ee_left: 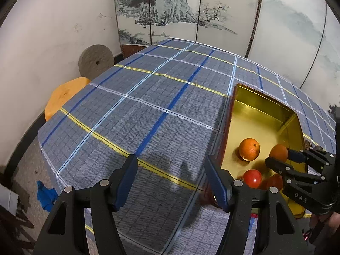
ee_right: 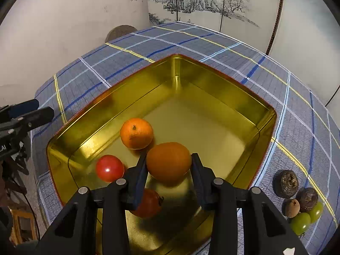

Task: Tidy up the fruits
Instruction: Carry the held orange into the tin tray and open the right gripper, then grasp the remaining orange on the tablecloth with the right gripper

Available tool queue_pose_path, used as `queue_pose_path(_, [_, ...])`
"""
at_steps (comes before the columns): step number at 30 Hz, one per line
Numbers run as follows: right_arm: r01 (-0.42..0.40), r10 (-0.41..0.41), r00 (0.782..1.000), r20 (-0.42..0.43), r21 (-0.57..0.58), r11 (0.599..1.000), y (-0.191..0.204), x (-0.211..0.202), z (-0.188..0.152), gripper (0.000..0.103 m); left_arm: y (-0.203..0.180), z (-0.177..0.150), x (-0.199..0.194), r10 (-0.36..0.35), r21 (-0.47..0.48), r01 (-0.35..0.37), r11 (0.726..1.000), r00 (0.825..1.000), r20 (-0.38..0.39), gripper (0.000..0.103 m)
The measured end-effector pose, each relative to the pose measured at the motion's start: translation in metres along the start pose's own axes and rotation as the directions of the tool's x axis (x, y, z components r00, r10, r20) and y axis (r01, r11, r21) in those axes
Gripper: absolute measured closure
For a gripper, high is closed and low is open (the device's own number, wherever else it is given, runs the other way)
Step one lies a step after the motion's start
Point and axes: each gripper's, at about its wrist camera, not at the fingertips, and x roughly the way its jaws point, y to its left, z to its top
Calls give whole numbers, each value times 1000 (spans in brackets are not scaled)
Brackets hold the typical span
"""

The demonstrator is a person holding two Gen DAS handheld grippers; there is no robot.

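My right gripper [ee_right: 169,157] is shut on a smooth orange [ee_right: 169,163], holding it just above the floor of the gold tin [ee_right: 223,74]. In the tin lie a mandarin [ee_right: 136,133], a red tomato-like fruit [ee_right: 109,168] and a darker red fruit [ee_right: 148,204], partly hidden under my finger. The left wrist view shows the same tin [ee_left: 263,99] at the right, with the right gripper [ee_left: 278,157] and its orange [ee_left: 278,152] inside. My left gripper [ee_left: 171,159] hangs open over the plaid cloth, left of the tin, with nothing between its fingers.
Right of the tin on the cloth lie dark wrinkled fruits [ee_right: 285,183] and green grapes [ee_right: 300,222]. An orange stool [ee_left: 63,97] and a grey stone disc [ee_left: 95,60] stand past the table's left edge. A painted screen backs the table.
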Motion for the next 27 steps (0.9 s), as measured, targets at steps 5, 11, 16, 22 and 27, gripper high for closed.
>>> queue_pose_path(5, [21, -21, 1000, -6, -22, 1000, 3, 3, 0, 65, 4, -2, 1, 0, -8, 0, 1000, 1000, -11, 36])
queue_pose_path(11, [30, -30, 999, -11, -28, 999, 5, 5, -1, 64, 1, -4, 2, -9, -5, 9, 1000, 1000, -20, 36])
queue_pose_path(16, [27, -27, 1000, -5, -22, 999, 5, 4, -1, 64, 0, -4, 1, -13, -4, 13, 1000, 1000, -17, 36])
queue_pose_path(22, [24, -23, 1000, 15, -15, 1000, 6, -4, 0, 57, -7, -5, -4, -31, -1, 31, 1000, 999, -10, 36])
queue_pose_path(27, [8, -9, 998, 60, 6, 1000, 5, -25, -4, 56, -20, -5, -9, -58, 22, 58, 998, 998, -2, 36])
